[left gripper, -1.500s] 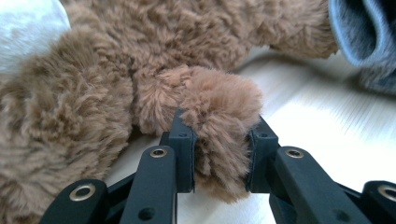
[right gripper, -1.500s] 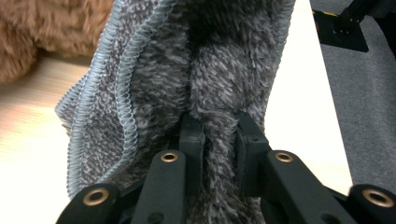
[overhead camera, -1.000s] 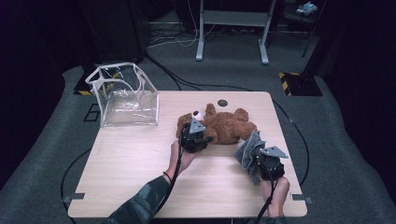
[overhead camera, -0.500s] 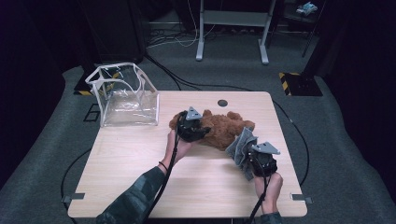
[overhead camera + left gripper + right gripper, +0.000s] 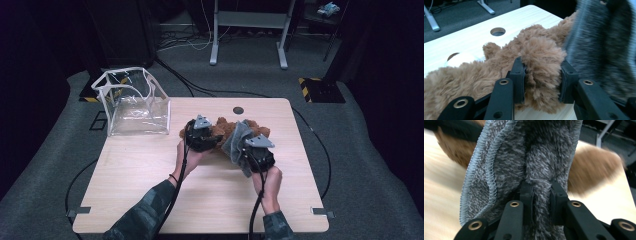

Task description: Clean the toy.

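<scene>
A brown teddy bear [image 5: 218, 128] lies on the wooden table [image 5: 150, 190], right of centre. My left gripper [image 5: 214, 141] reaches it from the left. In the left gripper view a furry limb [image 5: 541, 67] sits between the pads of the left gripper [image 5: 542, 75], touching both. These jaws have just been opening with the limb still between them. My right gripper [image 5: 248, 151] is shut on a grey fleecy cloth [image 5: 234, 143], held up against the bear's right side. In the right gripper view the cloth [image 5: 529, 157] is pinched in the right gripper [image 5: 541, 192] and hides most of the bear [image 5: 594, 167].
A clear plastic bag with white trim [image 5: 135, 107] stands open at the table's back left corner. A round hole [image 5: 238, 110] is in the tabletop behind the bear. Cables trail from both grippers over the front edge. Dark carpet surrounds the table.
My right gripper has carried the grey cloth up and to the left, from the table's right part onto the bear. The left gripper has stayed at the bear.
</scene>
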The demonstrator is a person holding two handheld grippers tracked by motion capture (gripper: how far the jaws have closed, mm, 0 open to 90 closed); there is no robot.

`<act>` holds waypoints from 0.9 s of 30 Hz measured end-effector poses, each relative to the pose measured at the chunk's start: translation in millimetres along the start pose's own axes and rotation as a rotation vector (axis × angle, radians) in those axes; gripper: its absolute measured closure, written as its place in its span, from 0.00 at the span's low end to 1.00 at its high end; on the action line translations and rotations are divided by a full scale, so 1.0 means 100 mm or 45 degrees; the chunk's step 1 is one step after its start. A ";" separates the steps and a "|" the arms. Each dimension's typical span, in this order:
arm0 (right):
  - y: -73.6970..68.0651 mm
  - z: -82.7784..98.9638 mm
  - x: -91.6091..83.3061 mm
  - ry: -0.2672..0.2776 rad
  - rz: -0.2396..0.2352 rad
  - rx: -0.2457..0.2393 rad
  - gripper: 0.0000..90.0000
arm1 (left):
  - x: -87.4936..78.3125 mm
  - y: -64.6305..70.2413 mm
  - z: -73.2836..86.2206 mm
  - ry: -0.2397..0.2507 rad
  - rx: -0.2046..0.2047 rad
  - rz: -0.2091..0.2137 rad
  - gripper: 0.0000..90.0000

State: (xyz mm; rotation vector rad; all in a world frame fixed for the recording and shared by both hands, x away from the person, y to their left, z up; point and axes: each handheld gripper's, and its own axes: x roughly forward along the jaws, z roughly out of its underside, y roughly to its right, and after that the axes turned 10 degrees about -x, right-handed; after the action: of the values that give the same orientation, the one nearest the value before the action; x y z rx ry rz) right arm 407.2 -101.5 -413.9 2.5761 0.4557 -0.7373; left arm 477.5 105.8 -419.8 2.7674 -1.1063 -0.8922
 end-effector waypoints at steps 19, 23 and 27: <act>-0.11 -0.37 0.53 -0.089 -0.057 -0.019 0.85 | -0.04 -0.13 -0.01 -0.048 -0.069 0.012 0.77; -0.08 -0.48 0.31 0.034 -0.117 -0.017 0.85 | -0.03 -0.14 -0.01 -0.044 -0.090 0.025 0.77; -0.18 -0.60 0.25 0.066 -0.168 -0.057 0.85 | -0.03 -0.13 -0.02 -0.047 -0.087 0.022 0.77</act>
State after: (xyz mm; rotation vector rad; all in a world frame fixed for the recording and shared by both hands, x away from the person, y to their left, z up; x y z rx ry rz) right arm 445.6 -52.1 -387.1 2.5470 0.6562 -0.6973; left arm 484.8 117.3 -420.0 2.6932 -1.0823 -0.9639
